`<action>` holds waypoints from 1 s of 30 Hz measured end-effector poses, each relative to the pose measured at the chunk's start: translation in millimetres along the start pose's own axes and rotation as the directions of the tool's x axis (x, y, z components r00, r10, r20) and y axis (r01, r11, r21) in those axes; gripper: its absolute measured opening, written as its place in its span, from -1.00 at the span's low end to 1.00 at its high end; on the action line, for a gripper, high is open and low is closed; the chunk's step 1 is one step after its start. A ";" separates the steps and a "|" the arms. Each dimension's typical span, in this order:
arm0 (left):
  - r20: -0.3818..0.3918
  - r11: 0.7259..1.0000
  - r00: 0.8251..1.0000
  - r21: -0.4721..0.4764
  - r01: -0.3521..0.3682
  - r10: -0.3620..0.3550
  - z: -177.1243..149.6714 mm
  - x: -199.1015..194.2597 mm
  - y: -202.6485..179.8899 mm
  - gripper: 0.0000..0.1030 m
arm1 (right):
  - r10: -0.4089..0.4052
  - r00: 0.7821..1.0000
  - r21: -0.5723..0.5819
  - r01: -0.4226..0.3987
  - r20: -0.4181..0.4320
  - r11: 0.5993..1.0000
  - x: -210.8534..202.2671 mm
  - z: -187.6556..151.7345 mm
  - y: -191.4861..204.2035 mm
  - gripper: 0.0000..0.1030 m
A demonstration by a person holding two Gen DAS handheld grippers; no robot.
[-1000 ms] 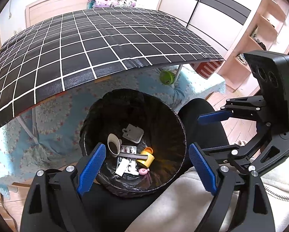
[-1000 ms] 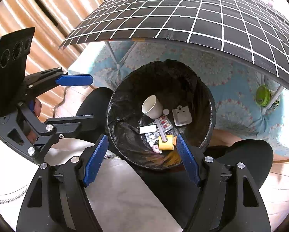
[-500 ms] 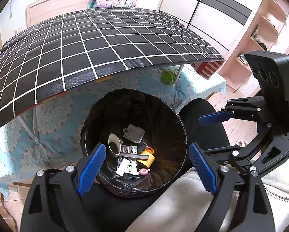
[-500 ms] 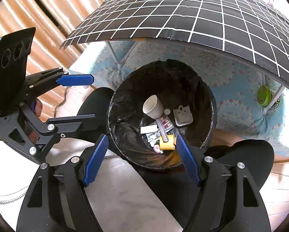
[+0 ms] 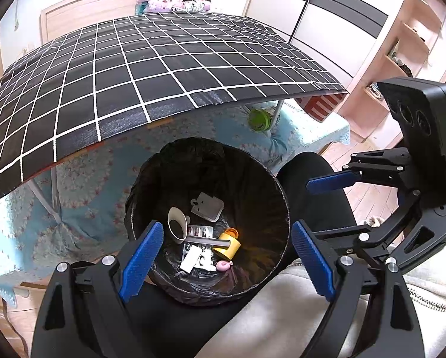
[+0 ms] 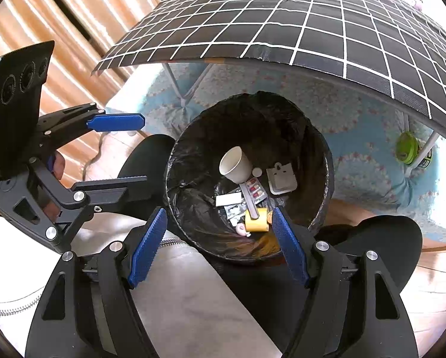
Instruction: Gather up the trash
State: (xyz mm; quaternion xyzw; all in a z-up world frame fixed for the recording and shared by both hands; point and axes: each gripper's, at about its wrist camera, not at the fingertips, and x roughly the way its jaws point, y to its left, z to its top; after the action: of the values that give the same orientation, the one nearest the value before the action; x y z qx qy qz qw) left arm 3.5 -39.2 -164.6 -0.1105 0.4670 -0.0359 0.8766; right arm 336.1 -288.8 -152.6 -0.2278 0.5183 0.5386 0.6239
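I held my left claw (image 5: 226,256) and my right claw (image 6: 220,243) above the round bin lined with a black plastic bag (image 5: 278,185), both spread wide with nothing between the blue pads. The bin stood on the floor between my knees, just in front of the surface covered in a black cloth with a white grid (image 5: 139,65). At the bottom of the bin lay the trash: a white paper cup (image 6: 235,165) on its side, a grey card with a hanging hole (image 6: 282,177), a silver blister strip of red pills (image 6: 256,191), a yellow cap (image 6: 256,223), a white slip of paper (image 6: 228,200) and a small pink piece (image 5: 224,265).
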 end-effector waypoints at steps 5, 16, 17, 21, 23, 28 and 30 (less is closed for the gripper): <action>0.001 1.000 1.000 0.001 0.002 -0.002 0.3 0.2 -0.1 0.65 | -0.001 1.000 -0.001 0.001 0.001 1.000 0.0 0.0 0.5 0.41; 0.001 1.000 1.000 -0.002 0.004 -0.004 -0.2 0.0 1.1 0.65 | -0.001 1.000 -0.006 0.001 -0.001 1.000 1.4 -0.1 -1.2 0.41; 0.002 1.000 1.000 0.000 0.005 -0.005 0.1 -0.2 0.7 0.65 | -0.001 1.000 -0.006 0.001 -0.001 1.000 1.4 -0.1 -1.5 0.41; 0.004 1.000 1.000 -0.001 0.002 -0.002 -0.3 -0.8 0.5 0.65 | 0.000 1.000 -0.006 0.000 -0.002 1.000 1.7 -0.2 -0.7 0.41; 0.004 1.000 1.000 -0.003 0.001 -0.001 -0.2 -1.0 0.9 0.65 | -0.002 1.000 -0.007 0.002 -0.002 1.000 1.6 0.0 -0.8 0.41; 0.003 1.000 1.000 -0.004 0.003 -0.003 -0.2 -0.8 0.8 0.65 | -0.001 1.000 -0.007 0.001 -0.002 1.000 1.9 0.0 -0.5 0.41; 0.003 1.000 1.000 -0.006 0.003 -0.003 0.0 -0.5 1.0 0.65 | -0.001 1.000 -0.006 0.001 -0.002 1.000 1.7 0.0 -0.9 0.41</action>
State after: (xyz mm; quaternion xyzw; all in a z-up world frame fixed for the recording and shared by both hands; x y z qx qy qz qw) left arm 3.2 -38.1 -164.4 -0.1137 0.4658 -0.0355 0.8768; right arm 336.7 -288.3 -154.3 -0.2304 0.5172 0.5397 0.6230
